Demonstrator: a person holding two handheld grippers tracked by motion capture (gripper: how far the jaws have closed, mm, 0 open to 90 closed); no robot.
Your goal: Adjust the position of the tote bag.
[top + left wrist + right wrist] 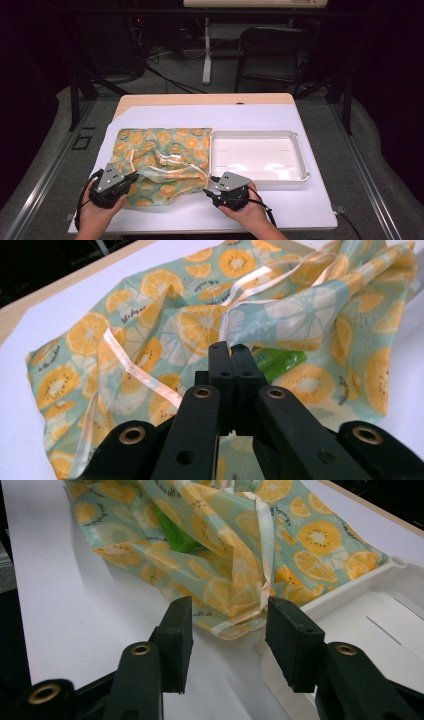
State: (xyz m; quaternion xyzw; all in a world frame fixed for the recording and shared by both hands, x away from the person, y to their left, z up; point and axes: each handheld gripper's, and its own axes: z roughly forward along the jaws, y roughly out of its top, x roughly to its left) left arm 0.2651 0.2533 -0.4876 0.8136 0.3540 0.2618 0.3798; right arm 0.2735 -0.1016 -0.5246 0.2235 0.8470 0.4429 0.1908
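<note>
L gripper point(231, 347): jaws clenched flat together, pinching the hem of the fruit-print bag point(200, 325) where the pale ribbon point(135, 372) drawstring runs past the tips. In high view the L gripper point(131, 178) sits at the bag's point(160, 160) near-left corner, cloth lifted and rumpled at the pinch.

R gripper point(227, 622): jaws released, wide gap, nothing pressed. A bag corner point(235, 622) hangs just ahead of and between the tips; can't tell if it brushes either pad. In high view the R gripper point(207, 192) is at the bag's near-right corner, just beside the tray's point(300, 155) near-left corner.

Edges/room: bag lies on the left half of the white sheet point(310, 210), right edge touching the tray's left wall. Bare sheet in a strip along the near edge and beyond the bag and tray. Wooden table edge point(200, 99) shows at the far side.

Materials: bag is thin, glossy, crinkly, teal w/ orange and kiwi slices; mouth gathered, ribbon loose across the top. Green item point(280, 362) shows inside the opening, also in R gripper view point(172, 532). Tray: white, rigid, shallow rectangle, rounded corners, raised rim, smooth floor w/ faint slots.
</note>
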